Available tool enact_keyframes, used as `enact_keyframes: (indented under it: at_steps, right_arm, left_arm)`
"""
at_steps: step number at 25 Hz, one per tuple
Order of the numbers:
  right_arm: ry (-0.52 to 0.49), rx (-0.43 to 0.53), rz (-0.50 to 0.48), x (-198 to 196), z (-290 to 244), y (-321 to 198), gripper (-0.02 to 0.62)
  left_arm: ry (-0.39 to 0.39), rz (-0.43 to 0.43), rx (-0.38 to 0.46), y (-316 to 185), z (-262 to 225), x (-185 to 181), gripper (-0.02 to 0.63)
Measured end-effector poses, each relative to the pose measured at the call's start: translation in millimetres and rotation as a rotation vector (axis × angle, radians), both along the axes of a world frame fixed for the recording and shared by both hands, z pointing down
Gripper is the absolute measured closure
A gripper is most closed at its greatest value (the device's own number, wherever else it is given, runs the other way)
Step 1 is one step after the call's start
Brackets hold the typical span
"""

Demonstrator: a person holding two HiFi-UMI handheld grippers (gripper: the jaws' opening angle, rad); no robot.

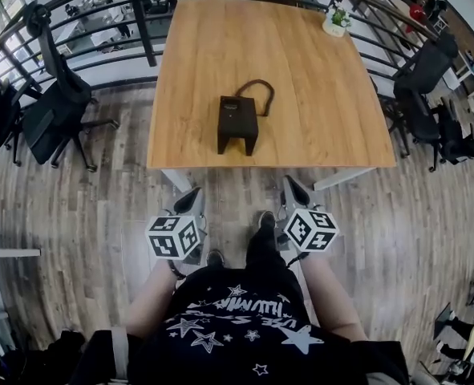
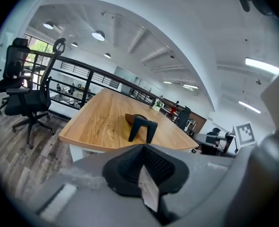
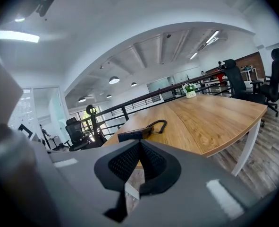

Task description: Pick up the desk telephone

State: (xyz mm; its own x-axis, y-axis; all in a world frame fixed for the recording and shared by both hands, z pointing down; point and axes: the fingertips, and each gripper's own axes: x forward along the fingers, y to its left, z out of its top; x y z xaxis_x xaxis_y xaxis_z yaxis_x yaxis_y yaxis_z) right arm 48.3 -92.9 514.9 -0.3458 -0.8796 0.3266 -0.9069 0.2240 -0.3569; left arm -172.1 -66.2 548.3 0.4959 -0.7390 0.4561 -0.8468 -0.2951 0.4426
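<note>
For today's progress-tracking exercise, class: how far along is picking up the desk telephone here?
Done: nothing yet; the desk telephone sits untouched on the table. In hand: left claw and right claw, both shut and empty, are short of the table's near edge. Left: reach, open, grasp, lift.

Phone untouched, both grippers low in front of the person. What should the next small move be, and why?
Probably bring both grippers forward toward the table, opening their jaws on the way. The left gripper and right gripper hang shut and empty short of the table edge, while the telephone sits untouched near that edge.
</note>
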Motion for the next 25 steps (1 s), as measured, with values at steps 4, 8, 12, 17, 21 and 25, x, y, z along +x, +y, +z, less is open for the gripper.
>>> enact_keyframes:
  at_steps: [4,8,12,17,21,25]
  right_arm:
    - [-0.022,-0.007,-0.021,5.3,5.3,-20.3,0.594]
    - [-0.038,-0.004,-0.043,17.2,5.2,-49.9,0.594]
    - [-0.048,-0.004,-0.067,31.7,4.6,-83.0,0.594]
    - [-0.068,-0.022,-0.086,48.3,12.3,-117.7,0.594]
    - [-0.081,-0.029,-0.103,59.4,17.5,-142.0,0.594]
    - [-0.101,-0.045,-0.109,68.9,22.4,-167.4,0.594]
  left_arm:
    - [-0.004,-0.064,-0.029,-13.3,7.0,0.9,0.604]
    - [0.017,-0.082,-0.061,-31.6,8.8,15.2,0.604]
    - [0.057,-0.090,-0.089,-56.1,7.8,38.4,0.604]
    - [0.138,-0.106,-0.114,-86.0,9.9,66.7,0.603]
    - [0.361,-0.128,-0.176,-107.9,10.5,88.9,0.425]
    - [0.572,-0.224,-0.248,-130.5,14.5,97.8,0.340]
